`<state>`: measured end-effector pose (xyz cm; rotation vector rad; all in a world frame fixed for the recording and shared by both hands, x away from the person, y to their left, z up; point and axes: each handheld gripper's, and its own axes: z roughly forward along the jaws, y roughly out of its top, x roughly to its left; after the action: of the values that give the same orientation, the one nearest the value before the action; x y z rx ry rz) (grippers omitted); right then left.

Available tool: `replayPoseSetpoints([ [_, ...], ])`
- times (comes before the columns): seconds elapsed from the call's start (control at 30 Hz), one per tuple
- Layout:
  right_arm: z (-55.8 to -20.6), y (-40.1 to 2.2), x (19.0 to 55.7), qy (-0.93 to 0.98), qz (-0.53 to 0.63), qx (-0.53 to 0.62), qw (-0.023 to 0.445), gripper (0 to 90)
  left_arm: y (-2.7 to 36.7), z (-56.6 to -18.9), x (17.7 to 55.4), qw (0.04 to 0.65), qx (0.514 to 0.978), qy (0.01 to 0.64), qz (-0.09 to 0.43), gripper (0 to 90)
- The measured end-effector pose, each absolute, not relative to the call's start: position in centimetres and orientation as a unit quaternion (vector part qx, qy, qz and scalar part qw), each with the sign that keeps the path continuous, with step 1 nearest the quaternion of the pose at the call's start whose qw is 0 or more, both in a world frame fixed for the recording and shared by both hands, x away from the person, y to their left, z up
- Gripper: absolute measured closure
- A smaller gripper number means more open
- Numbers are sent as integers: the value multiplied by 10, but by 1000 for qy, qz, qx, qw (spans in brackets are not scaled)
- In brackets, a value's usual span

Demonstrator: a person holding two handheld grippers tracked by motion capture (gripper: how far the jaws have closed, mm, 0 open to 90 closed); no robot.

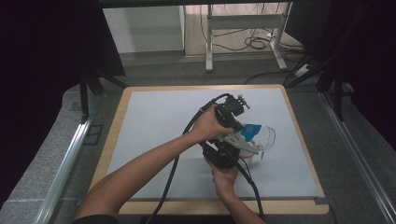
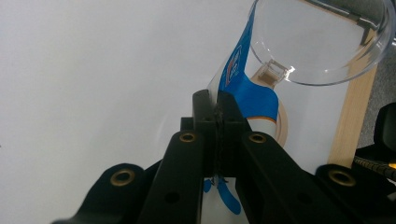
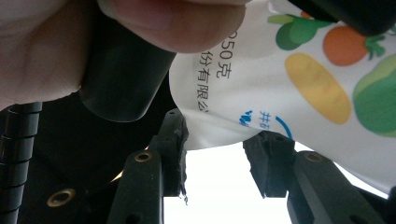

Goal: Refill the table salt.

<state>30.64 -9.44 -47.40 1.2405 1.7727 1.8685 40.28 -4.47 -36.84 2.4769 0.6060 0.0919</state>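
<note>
Two grippers are engaged with one printed pouch [image 3: 299,79]. The left gripper [image 2: 217,105] is clamped fully on the pouch's thin blue-and-white edge. The right gripper [image 3: 215,154] is held partly apart, with the pouch's lower edge between its pads. Just beyond the pouch, a clear plastic cup [image 1: 264,140] lies tilted on the grey mat [image 1: 154,135].

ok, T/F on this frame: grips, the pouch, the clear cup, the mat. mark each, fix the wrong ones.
1. The left gripper is shut on the thin edge of the printed pouch. True.
2. The right gripper is fully shut with nothing between its jaws. False: its jaws stand apart at the pouch's lower edge.
3. A clear plastic cup lies beside the pouch. True.
4. The work goes on over a red mat. False: the mat is pale grey, on a wooden board.
</note>
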Motion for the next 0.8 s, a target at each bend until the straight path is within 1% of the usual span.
replayPoseSetpoints([
  [0.8, -473, -96, 308, 613, 647, 430, 140, 606, -47, -368, 403, 287, 930, 226, 36, 896],
])
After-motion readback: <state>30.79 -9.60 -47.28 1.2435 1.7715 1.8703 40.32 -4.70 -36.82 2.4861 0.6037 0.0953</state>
